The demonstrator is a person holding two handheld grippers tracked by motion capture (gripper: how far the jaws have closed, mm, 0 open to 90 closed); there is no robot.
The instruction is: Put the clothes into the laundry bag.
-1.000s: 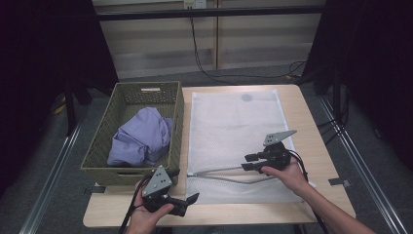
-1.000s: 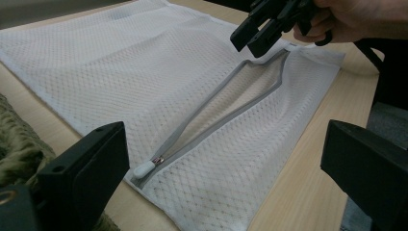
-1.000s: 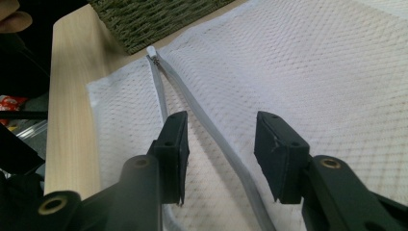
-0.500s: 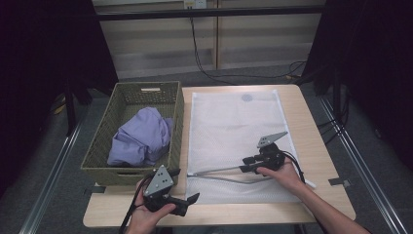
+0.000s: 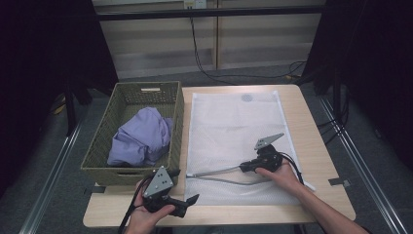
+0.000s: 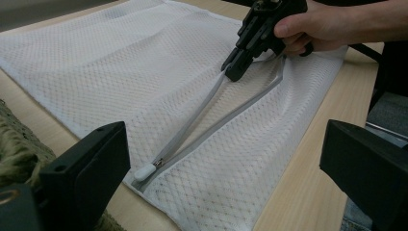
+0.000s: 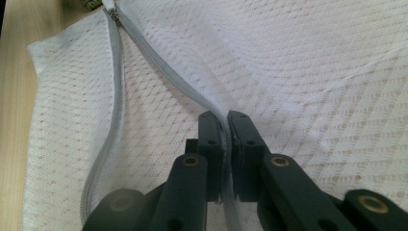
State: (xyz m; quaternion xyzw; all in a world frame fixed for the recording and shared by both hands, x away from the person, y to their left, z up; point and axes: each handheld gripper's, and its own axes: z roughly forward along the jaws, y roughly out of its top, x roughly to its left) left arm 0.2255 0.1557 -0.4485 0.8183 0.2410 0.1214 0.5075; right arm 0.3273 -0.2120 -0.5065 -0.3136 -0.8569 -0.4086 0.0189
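Note:
A white mesh bag [image 5: 234, 126] lies flat on the table, its grey zipper [image 5: 214, 171] open along the near side. The zipper pull [image 6: 144, 171] rests at the end toward the basket. My right gripper [image 5: 243, 168] has just been closing and is now shut on one edge of the zipper opening [image 7: 223, 139], with the tape pinched between its pads. In the left gripper view the right gripper [image 6: 235, 72] sits low on the bag [image 6: 144, 72]. My left gripper [image 5: 182, 187] stands open at the table's front edge, with nothing between its jaws.
A woven basket [image 5: 97, 161] holding a crumpled purple cloth [image 5: 141, 139] stands left of the bag, close to my left gripper. Bare wooden table [image 5: 316, 136] shows to the right of the bag and along the front edge.
My right gripper has sunk onto the bag and its jaws have closed on the zipper edge. The left gripper has stayed in place.

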